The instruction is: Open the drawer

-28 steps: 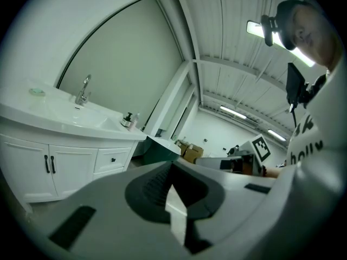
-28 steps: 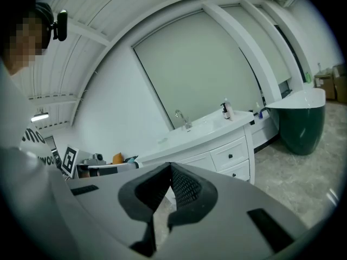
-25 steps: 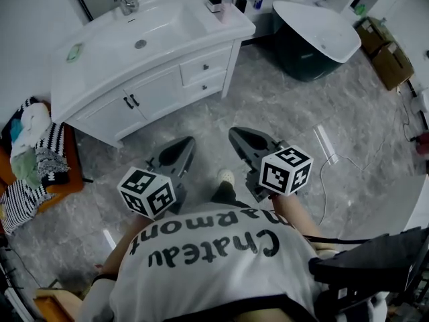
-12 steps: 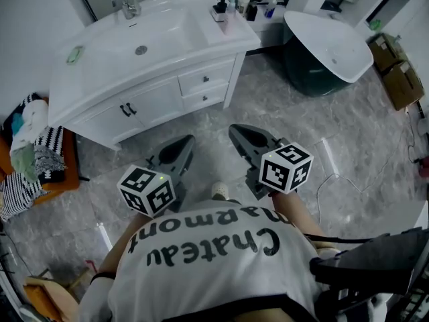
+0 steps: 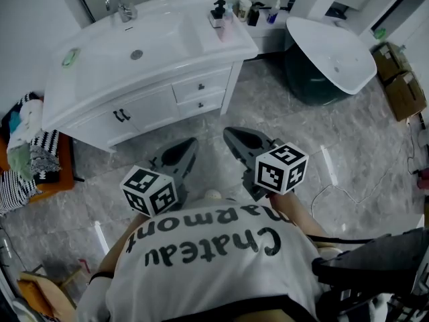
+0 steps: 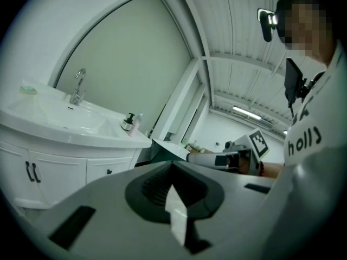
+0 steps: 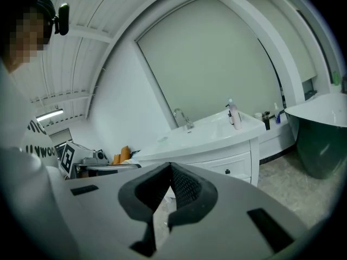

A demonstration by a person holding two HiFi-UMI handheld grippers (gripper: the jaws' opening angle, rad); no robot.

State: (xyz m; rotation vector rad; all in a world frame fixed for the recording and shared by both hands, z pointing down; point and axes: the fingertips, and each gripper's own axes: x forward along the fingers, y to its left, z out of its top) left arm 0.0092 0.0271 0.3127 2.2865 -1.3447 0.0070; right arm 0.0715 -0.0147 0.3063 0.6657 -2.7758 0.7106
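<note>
A white vanity (image 5: 80,99) stands ahead with two small drawers, one above the other, at its right end: the upper drawer (image 5: 201,85) and the lower drawer (image 5: 200,104), each with a dark knob. Both are closed. My left gripper (image 5: 186,143) and right gripper (image 5: 229,134) hang side by side over the grey floor, short of the vanity, touching nothing. Both are shut and empty. The left gripper view shows its jaws (image 6: 172,166) pointed at the cabinet front. In the right gripper view the upper drawer (image 7: 227,169) lies beyond the shut jaws (image 7: 170,166).
Double cabinet doors (image 5: 120,115) sit left of the drawers. On the countertop are a faucet (image 5: 119,4) and bottles (image 5: 218,9). A dark green tub (image 5: 328,52) stands at the right, clothes on an orange seat (image 5: 27,153) at the left, cardboard boxes (image 5: 402,79) far right.
Both grippers and the person have moved forward toward the vanity, which now sits nearer. The jaws stay shut and empty.
</note>
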